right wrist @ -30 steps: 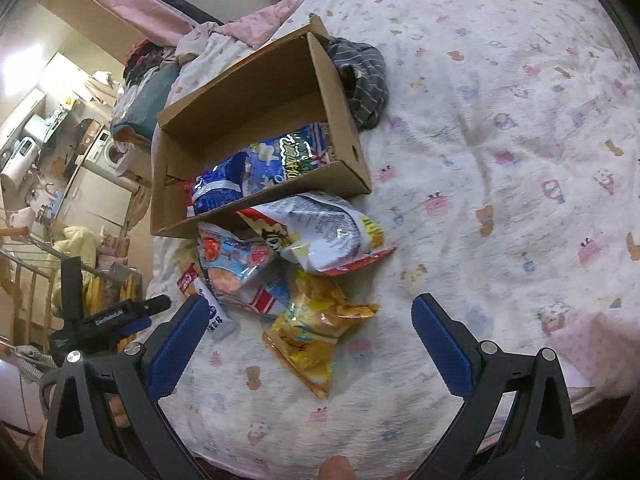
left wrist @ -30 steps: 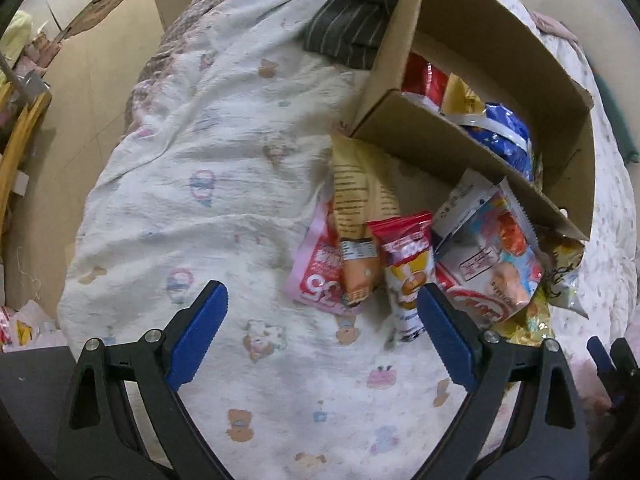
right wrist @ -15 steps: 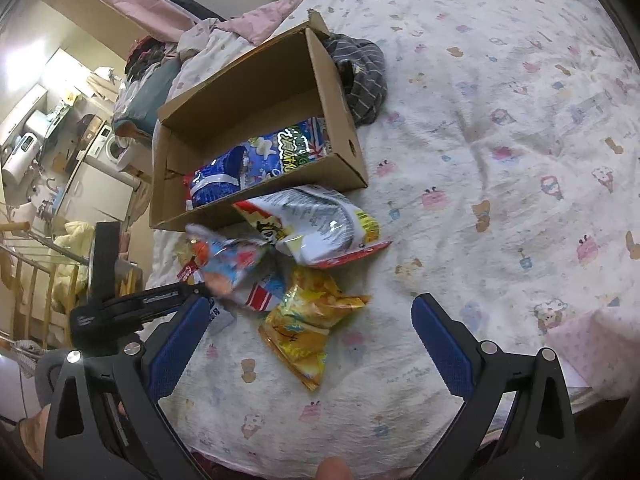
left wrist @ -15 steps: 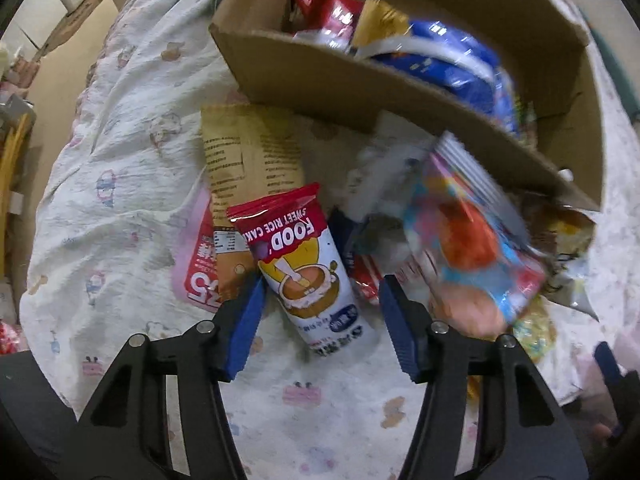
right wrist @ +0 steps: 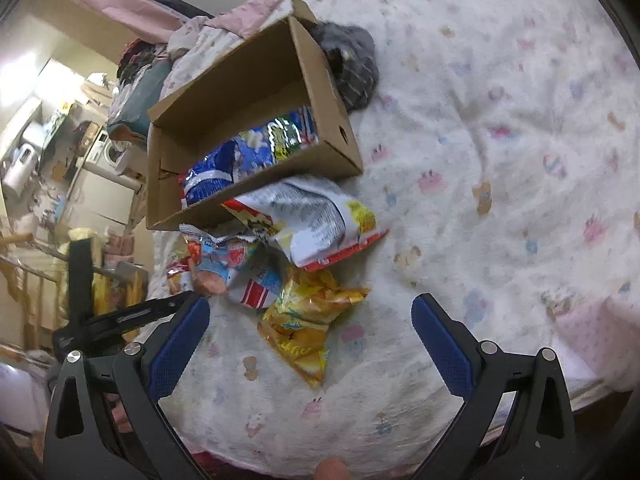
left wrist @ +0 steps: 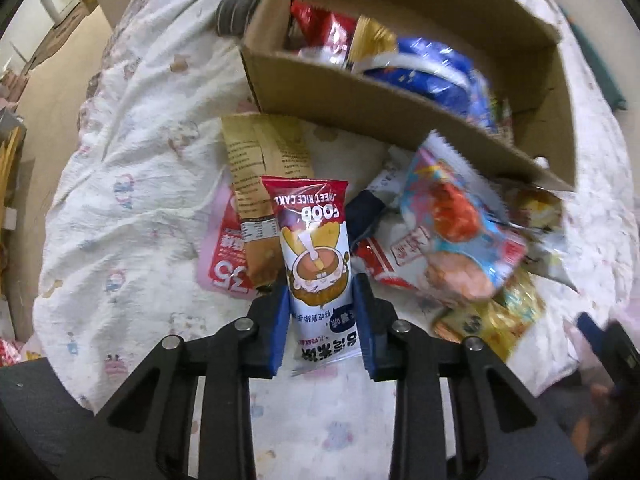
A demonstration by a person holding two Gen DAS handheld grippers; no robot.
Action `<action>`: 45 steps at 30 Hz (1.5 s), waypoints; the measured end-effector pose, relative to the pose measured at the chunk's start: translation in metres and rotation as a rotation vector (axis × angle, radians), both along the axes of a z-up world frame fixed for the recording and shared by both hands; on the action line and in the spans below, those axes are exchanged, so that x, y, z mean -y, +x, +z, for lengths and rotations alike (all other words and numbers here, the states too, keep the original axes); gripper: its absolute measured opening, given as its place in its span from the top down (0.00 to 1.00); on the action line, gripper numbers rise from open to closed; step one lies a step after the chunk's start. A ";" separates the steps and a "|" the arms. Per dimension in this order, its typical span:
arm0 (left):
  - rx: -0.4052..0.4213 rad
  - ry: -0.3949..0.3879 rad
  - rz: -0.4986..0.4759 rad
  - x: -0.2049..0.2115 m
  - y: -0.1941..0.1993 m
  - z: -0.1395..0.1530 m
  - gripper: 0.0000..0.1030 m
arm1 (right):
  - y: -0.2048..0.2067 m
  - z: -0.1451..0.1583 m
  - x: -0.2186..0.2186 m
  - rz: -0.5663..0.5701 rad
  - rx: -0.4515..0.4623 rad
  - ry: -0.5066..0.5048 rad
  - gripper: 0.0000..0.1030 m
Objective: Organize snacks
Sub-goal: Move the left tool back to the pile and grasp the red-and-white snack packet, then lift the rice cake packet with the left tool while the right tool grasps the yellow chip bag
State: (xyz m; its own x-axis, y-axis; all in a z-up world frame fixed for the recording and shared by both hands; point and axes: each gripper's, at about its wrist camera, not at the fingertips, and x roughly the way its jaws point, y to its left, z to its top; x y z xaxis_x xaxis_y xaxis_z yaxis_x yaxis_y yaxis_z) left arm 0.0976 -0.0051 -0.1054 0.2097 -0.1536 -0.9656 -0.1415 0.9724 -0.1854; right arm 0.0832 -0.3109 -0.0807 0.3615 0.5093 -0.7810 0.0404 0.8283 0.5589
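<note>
Left wrist view is showing the left gripper (left wrist: 322, 320) clamping its blue pads against both sides of a sweet rice cake packet (left wrist: 316, 264), gripping its lower half while the packet is lying on the patterned bedspread (left wrist: 132, 184) just in front of the cardboard box (left wrist: 360, 104). Several snacks are already sitting inside that box: a blue bag (left wrist: 436, 68), a red packet (left wrist: 324, 28) and a gold-topped one (left wrist: 370, 38). Outside the box, against its near wall, a loose heap is still waiting: a tan packet (left wrist: 264, 168) overlapping a pink packet (left wrist: 224, 256), and a light blue bag with orange print (left wrist: 460, 236). Right wrist view is showing the right gripper (right wrist: 310, 340) hovering with its jaws spread wide and nothing between them, above a yellow bag (right wrist: 308, 320) that is lying in front of the box beside a white-and-red bag (right wrist: 316, 220). A dark striped cloth (right wrist: 354, 68) is resting against the far end of the box. Judging by the contents, the sorting is standing at roughly the midpoint: a few packets are boxed, about six are remaining on the bedspread, and the gripped rice cake packet is not yet lifted toward the box.
</note>
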 end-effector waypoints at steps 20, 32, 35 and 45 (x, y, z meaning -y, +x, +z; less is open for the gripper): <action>0.048 -0.031 -0.043 -0.029 -0.010 0.020 0.75 | 0.030 -0.062 -0.068 0.094 -0.252 -0.109 0.31; 0.067 -0.023 -0.049 -0.022 -0.010 0.027 0.75 | 0.008 -0.046 -0.056 0.117 -0.220 0.001 0.60; 0.078 -0.018 -0.050 -0.022 -0.011 0.032 0.75 | -0.001 -0.033 -0.054 0.127 -0.191 0.012 0.60; 0.145 -0.004 -0.058 -0.021 -0.019 0.062 0.75 | -0.013 0.013 -0.046 0.148 -0.083 0.028 0.61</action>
